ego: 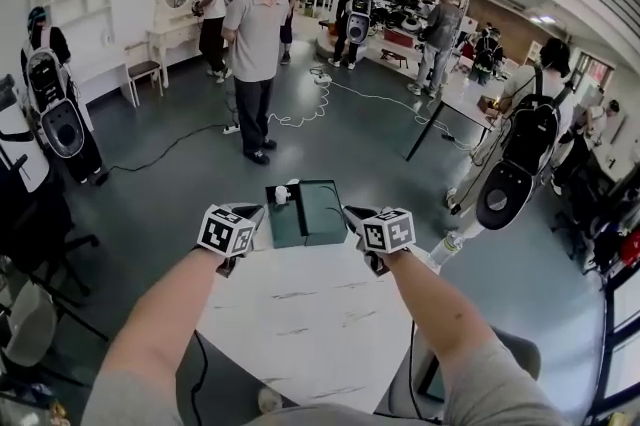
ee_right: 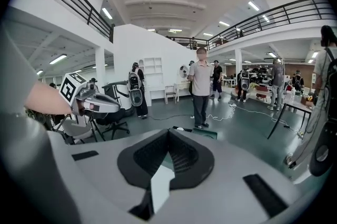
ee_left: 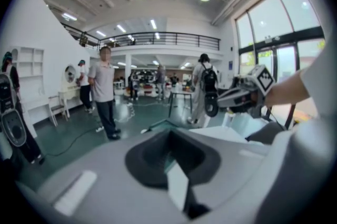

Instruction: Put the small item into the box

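A dark green box (ego: 312, 214) stands at the far edge of the white table (ego: 310, 314). A small white item (ego: 282, 194) rests at the box's far left rim. My left gripper (ego: 256, 212) hovers just left of the box, jaws shut with nothing between them (ee_left: 168, 132). Just right of the box, my right gripper (ego: 356, 215) is also shut and empty (ee_right: 168, 133). Each gripper view shows the other gripper: the right gripper (ee_left: 246, 94) and the left gripper (ee_right: 89, 101). A corner of the box (ee_right: 204, 134) peeks over the right jaws.
A person in a grey shirt (ego: 256, 44) stands on the floor beyond the table, with a cable (ego: 300, 114) lying behind them. Chairs and equipment (ego: 50, 129) crowd the left side. A person with a backpack (ego: 525, 139) stands at the right by another table.
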Available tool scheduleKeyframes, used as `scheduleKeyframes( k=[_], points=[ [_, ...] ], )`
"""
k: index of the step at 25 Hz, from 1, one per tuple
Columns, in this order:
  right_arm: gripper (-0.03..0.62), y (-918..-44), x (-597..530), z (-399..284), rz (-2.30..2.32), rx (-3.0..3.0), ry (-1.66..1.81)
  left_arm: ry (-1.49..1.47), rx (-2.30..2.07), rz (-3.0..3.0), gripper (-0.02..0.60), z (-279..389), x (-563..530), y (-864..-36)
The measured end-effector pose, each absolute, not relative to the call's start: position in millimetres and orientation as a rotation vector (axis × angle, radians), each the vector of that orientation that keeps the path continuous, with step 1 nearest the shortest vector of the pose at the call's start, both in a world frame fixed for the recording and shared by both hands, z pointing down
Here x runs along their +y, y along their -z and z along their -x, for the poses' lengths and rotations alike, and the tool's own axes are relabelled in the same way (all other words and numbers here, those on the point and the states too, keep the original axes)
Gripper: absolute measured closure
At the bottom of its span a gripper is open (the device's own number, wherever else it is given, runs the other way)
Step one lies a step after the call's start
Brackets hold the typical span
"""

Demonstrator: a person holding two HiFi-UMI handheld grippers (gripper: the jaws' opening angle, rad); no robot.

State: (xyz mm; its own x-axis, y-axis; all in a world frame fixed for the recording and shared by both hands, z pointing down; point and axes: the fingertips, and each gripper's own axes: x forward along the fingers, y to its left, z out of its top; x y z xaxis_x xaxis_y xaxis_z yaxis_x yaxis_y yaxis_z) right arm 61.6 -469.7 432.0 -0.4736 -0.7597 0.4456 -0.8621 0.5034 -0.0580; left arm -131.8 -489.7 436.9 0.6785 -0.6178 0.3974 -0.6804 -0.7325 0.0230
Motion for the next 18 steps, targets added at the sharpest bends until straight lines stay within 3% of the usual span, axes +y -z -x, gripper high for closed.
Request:
scheduleKeyframes(
  k=[18],
  points=[
    [0.585,-410,-325,-133,-1.165,-2.573,-0.374,-0.421,-1.148,-2.653,0.577,12,-313,-415]
  ],
)
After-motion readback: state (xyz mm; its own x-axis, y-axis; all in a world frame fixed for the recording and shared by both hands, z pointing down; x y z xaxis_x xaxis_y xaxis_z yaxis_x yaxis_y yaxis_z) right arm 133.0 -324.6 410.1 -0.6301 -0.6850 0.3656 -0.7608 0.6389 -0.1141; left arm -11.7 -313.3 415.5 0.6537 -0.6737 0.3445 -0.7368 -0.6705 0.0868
